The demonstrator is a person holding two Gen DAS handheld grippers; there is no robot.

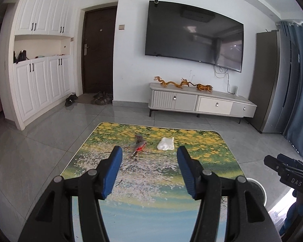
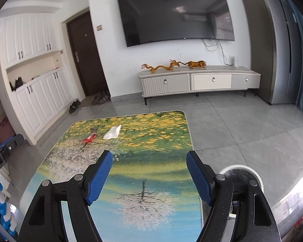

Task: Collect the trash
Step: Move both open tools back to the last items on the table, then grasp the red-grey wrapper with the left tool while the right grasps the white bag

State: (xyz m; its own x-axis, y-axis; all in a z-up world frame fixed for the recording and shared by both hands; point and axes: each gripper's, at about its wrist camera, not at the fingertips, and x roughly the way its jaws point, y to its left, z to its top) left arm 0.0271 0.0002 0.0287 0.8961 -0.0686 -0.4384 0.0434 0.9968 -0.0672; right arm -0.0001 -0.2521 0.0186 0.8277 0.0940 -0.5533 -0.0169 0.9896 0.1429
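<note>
A crumpled white plastic wrapper [image 1: 166, 143] lies on the far part of a low table [image 1: 222, 153] with a printed landscape top; it also shows in the right wrist view [image 2: 112, 132]. My left gripper [image 1: 149, 161] is open and empty, above the table, short of the wrapper. My right gripper [image 2: 149, 167] is open and empty over the table's near right part. A round white trash bin [image 2: 250, 174] stands on the floor by the table's right side, under the right gripper's right finger; its rim also shows in the left wrist view [image 1: 258, 185].
A printed bird [image 1: 139, 144] is part of the tabletop picture. A TV cabinet [image 1: 202, 102] with golden figures stands at the far wall under a large TV. White cupboards [image 1: 40, 88] and shoes are at the left. Grey floor tiles surround the table.
</note>
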